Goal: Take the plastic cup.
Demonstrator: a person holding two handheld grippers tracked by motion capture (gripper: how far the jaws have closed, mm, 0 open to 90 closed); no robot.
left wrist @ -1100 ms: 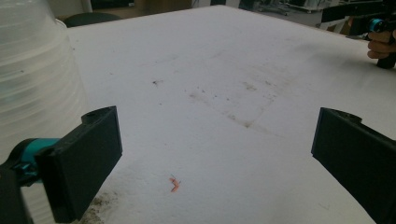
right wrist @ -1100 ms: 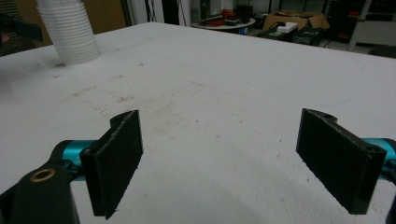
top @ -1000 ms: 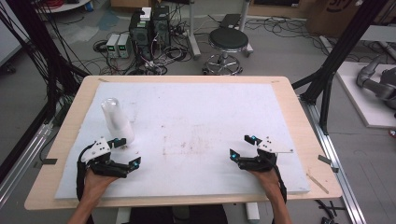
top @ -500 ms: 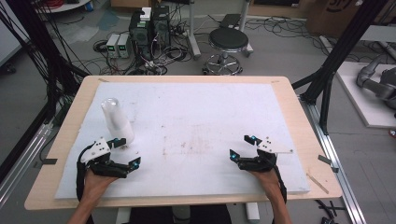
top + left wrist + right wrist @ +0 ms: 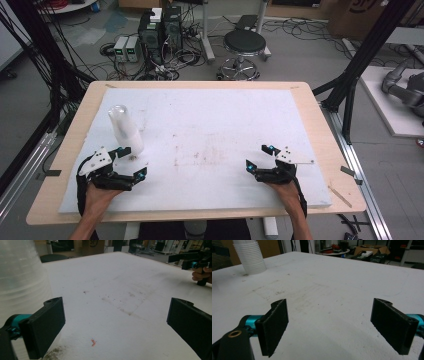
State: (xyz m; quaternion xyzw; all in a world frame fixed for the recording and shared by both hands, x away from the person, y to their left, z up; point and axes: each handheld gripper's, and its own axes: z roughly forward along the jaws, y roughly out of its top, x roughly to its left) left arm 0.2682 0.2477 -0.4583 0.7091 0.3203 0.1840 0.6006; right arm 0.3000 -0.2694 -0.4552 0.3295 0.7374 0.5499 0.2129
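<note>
The table (image 5: 320, 120), a wooden top with a white sheet (image 5: 225, 130) spread over most of it, took up the middle of the high view, with the workshop floor, a black stool (image 5: 243, 44) and a cluster of electronics boxes (image 5: 160, 27) beyond its far edge. The sheet carried faint grey smudges near its centre, and in the left gripper view a tiny reddish scrap (image 5: 93, 342) lay on it between the jaws.

A stack of clear plastic cups (image 5: 126, 130) stood mouth-down on the left part of the sheet, leaning slightly in the high view. In the right gripper view the same stack appeared far off at the upper left, ribbed by the rims of the nested cups.

The left tongs (image 5: 131, 162) rested on the sheet at the near left, held by the person's left hand (image 5: 97, 197), with the jaws spread wide and nothing between them. The cup stack stood just beyond the upper jaw in the high view; in the left gripper view its wall rose close behind the left-hand jaw, outside the gap. Whether jaw and cups touched could not be told.

The right tongs (image 5: 260, 157) lay at the near right, well apart from the cups, held by the right hand (image 5: 287, 192). Their jaws were likewise released, wide apart over bare sheet.
</note>
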